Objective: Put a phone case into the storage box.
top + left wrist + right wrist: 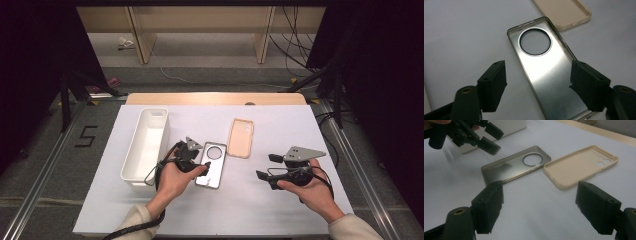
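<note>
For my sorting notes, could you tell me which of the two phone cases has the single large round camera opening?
The grey translucent case, beside the white bin. The beige case has two small holes instead.

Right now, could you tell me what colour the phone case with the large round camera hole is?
The case is silvery grey with a dark rim; the left gripper view shows it best.

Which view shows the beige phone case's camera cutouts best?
Right gripper view: the whole beige soft phone case lies open side up, both round cutouts clear. Left gripper view catches just one cropped end. High view shows it small, cutouts faint.
</note>
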The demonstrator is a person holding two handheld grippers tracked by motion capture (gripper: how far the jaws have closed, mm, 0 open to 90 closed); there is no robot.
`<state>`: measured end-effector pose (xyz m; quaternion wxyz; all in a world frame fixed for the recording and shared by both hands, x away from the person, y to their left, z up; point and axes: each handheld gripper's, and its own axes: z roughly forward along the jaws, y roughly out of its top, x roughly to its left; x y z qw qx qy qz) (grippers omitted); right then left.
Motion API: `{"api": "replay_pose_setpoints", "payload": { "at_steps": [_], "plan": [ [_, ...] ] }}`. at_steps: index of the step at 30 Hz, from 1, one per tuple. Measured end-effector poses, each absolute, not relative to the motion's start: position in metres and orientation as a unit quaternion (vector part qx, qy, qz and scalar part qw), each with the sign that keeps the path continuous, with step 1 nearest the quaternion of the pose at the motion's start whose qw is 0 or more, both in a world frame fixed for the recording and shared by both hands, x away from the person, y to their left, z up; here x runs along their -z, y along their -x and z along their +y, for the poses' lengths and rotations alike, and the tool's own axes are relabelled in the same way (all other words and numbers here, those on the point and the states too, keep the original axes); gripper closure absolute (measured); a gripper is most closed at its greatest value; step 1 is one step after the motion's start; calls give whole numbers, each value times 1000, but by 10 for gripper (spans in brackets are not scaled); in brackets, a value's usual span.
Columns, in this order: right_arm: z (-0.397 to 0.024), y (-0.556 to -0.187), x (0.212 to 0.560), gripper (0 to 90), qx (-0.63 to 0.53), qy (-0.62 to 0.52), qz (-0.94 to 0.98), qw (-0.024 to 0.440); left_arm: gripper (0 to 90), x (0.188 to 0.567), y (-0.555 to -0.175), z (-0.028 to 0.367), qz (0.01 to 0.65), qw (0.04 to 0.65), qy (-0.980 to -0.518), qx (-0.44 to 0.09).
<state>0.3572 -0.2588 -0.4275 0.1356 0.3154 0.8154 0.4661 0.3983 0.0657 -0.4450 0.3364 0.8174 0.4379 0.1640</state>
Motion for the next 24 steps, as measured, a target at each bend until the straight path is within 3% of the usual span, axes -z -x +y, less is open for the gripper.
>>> {"api": "replay_pose_setpoints", "payload": {
  "at_steps": [17, 24],
  "plan": [
    [-264, -355, 427, 233, -471, -320, 811, 139, 570, 456, -434, 54, 504, 282, -806, -132],
    [-264, -355, 427, 235, -469, -319, 811, 140, 588, 460, -433, 53, 508, 272, -808, -121]
  ]
}}
